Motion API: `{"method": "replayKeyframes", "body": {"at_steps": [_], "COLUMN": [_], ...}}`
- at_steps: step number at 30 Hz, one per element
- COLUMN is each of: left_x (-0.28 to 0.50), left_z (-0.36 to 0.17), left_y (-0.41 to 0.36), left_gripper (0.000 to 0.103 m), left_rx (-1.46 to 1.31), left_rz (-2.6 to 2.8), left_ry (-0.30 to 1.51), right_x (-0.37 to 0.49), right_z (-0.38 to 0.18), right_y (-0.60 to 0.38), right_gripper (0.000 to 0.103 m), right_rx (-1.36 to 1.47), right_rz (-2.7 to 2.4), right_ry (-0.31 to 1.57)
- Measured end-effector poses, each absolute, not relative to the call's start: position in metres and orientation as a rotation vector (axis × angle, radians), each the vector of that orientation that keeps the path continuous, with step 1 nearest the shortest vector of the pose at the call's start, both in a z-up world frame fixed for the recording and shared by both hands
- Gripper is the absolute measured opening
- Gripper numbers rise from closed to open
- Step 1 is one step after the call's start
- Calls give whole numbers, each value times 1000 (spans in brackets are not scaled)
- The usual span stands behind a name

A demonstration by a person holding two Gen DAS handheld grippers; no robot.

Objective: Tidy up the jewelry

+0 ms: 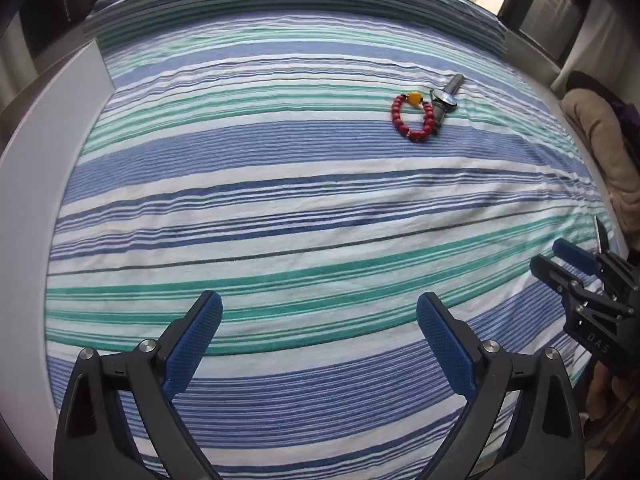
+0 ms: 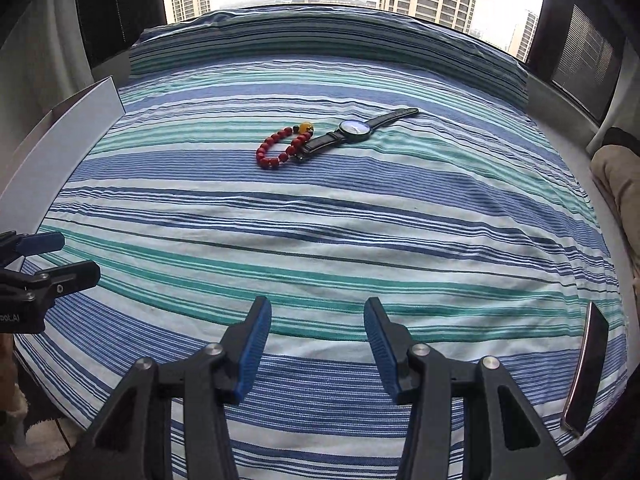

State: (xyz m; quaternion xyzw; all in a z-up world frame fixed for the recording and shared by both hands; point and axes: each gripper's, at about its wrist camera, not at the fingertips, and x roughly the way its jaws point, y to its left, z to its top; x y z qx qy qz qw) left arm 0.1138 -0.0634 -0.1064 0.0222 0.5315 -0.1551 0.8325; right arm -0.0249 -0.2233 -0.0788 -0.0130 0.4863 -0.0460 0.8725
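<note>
Still well short of the red bead bracelet point(image 2: 283, 149) touching the watch point(image 2: 354, 128), both our grippers gape empty; we should reach the bracelet's free side.

Red bead bracelet point(image 2: 283, 148) touches a wristwatch point(image 2: 354, 128) on striped bedding point(image 2: 320, 220).

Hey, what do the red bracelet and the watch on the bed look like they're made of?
The bracelet looks like matte red beads, maybe wood or coral, with one glossy amber-yellow bead, possibly resin. The watch seems to have a shiny metal case, a glass face catching light, and a dark flat strap, likely leather or an imitation. Both lie on a striped woven bedsheet.
</note>
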Motion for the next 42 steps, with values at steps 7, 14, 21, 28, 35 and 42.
{"method": "replayKeyframes", "body": {"at_steps": [7,14,21,28,35,42], "left_x": [168,260,304,279,239,195], "left_z": [-98,-107,-134,-134,-131,-130], "left_y": [-110,-182,-225,-226,-154,-61], "left_gripper": [98,98,86,25,25,25], "left_rx": [21,-30,50,184,178,169], "left_rz": [-458,-470,-373,-378,-418,-357], "left_ry": [1128,1143,1161,1080,1098,1117], "right_x": [-32,-41,-53,-60,-63,-51], "right_z": [-91,-92,-96,-98,-88,-82], "right_y": [-242,-257,-267,-273,-271,-268], "right_gripper": [49,49,49,49,49,49], "right_rx": [61,118,160,190,193,173], "right_rz": [-105,-110,-101,-102,-91,-47], "right_ry": [1029,1017,1018,1024,1009,1036]}}
